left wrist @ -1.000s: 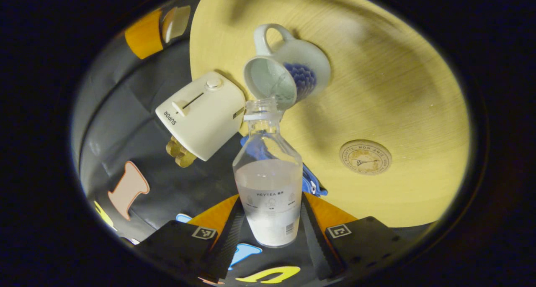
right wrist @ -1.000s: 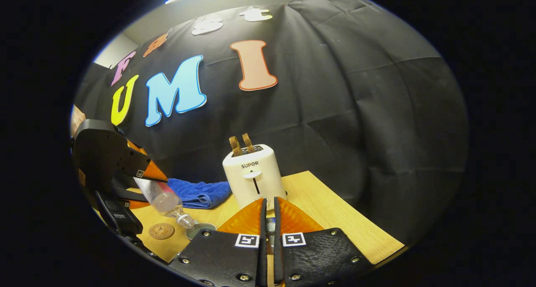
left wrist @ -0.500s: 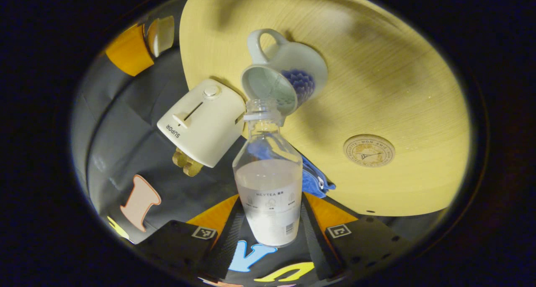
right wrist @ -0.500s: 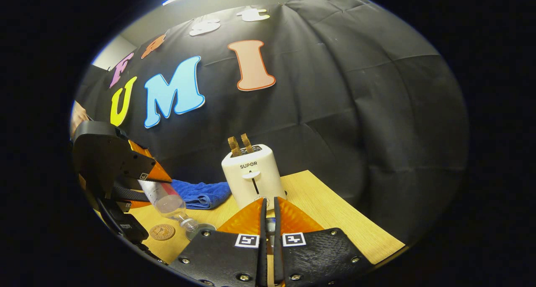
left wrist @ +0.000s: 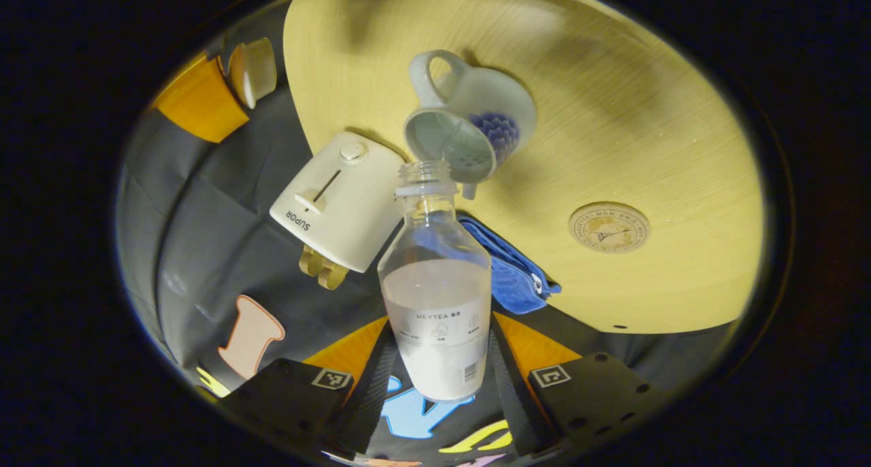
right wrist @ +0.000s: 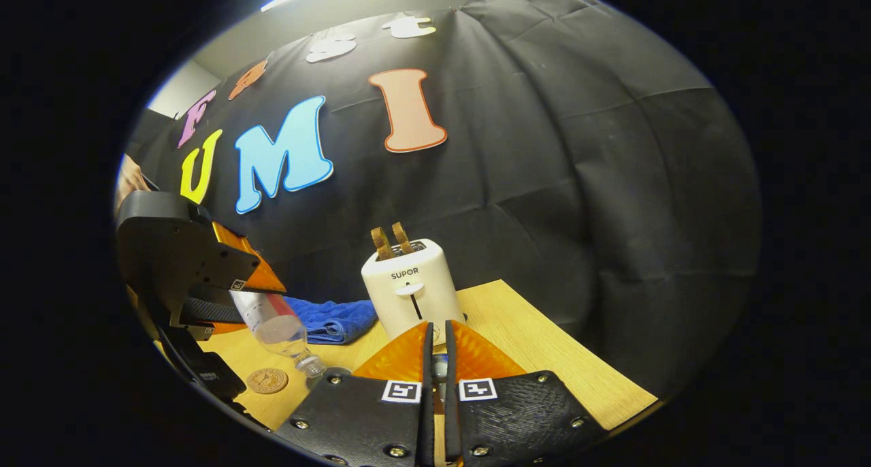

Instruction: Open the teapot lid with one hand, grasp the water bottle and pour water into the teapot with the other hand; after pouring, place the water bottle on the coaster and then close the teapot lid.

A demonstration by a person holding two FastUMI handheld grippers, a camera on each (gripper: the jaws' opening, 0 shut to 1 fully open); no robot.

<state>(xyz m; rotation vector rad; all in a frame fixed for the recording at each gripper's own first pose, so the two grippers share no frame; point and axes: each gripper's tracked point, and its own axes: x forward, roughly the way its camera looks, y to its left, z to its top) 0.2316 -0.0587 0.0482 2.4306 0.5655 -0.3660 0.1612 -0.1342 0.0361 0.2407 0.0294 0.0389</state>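
Fingers [left wrist: 501, 365] clamping tilted water bottle [left wrist: 437, 297]

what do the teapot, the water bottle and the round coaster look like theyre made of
Teapot: likely glazed ceramic, white and smooth with a soft sheen and a blue pattern on its side.
Water bottle: clear plastic by the look of it, see-through walls with a printed label, held between the left gripper fingers.
Coaster: probably wood or cork, a matte tan disc with a dark stamped design.
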